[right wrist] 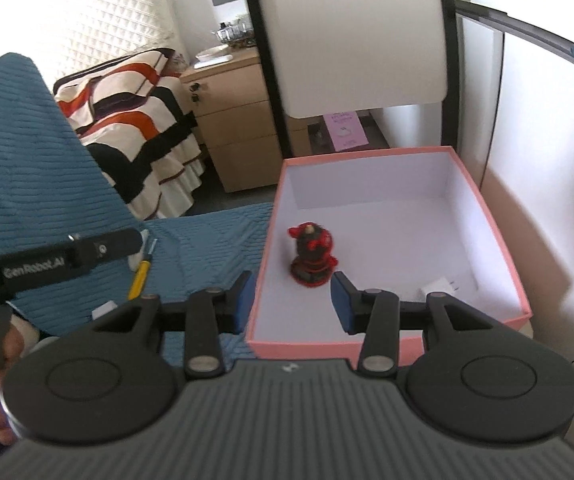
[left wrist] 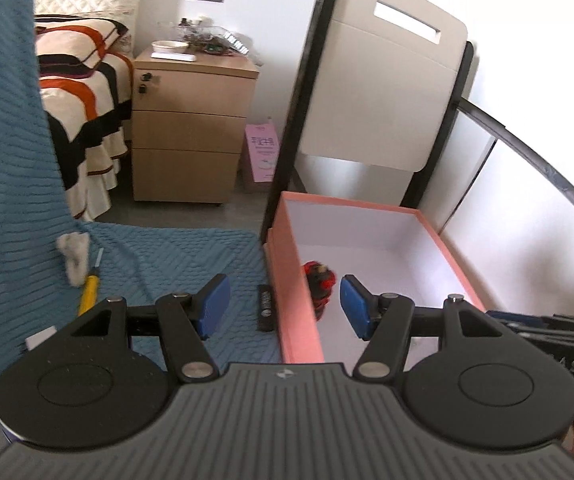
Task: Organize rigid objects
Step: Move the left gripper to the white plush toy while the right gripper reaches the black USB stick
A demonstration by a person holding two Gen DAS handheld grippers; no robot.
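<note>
A red-and-black toy [right wrist: 311, 258] is seen upright inside the pink box [right wrist: 487, 220], near its left wall. Both the left tool [left wrist: 285, 306] and right tool [right wrist: 291, 300] are held spread, empty. The toy is judged light and stiff; its narrow waist would best be gripped.

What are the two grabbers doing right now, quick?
Left gripper: open, holding nothing.
Right gripper: open, holding nothing; the red toy stands in the pink box beyond it.
</note>
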